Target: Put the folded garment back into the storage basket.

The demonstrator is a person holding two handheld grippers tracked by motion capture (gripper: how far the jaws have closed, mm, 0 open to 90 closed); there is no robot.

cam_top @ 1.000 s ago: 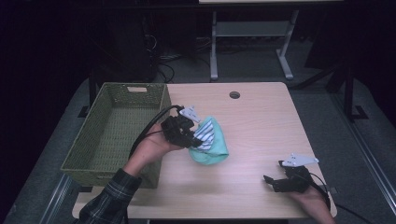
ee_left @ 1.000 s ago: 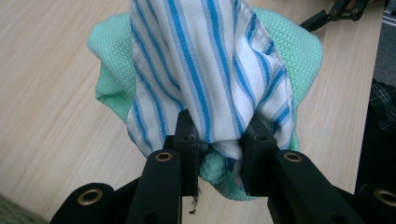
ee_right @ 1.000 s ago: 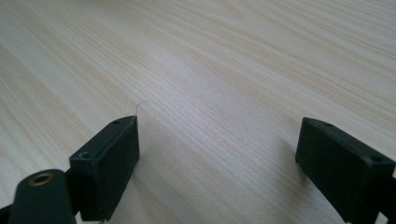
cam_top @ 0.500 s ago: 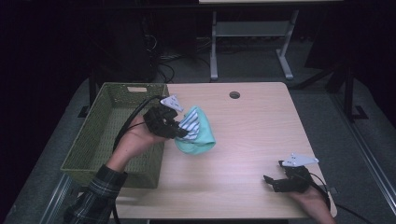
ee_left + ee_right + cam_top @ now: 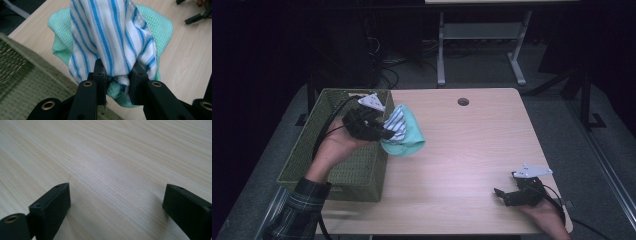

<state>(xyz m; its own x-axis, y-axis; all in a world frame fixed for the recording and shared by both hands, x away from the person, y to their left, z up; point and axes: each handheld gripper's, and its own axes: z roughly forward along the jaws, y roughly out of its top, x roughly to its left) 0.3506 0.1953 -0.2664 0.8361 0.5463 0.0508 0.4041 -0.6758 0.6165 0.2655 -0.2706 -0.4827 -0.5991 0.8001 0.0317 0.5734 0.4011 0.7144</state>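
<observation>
- L gripper [image 5: 384, 131] clamped on a bunch of cloth: striped towel [image 5: 110, 37] w/ green cloth [image 5: 160, 27] wrapped behind it, both pinched between the jaws.
- Bundle hangs in the air just beside the near-right rim of the green basket [image 5: 302, 160], over the table [image 5: 472, 145] edge next to it – not inside yet.
- Step in hand, as I read it: carrying the cloths over to the basket, mid-transfer.
- R gripper [image 5: 504, 196] rests low on the table at the near right, well apart from the cloths; jaws have just been opening, now wide apart w/ nothing between them, bare wood under them.
- Next move prob needs: L hand further over the basket opening, bundle clear of the rim, then jaws let go so both cloths drop in together.
- Risk: green cloth hangs loose & could snag the rim.
</observation>
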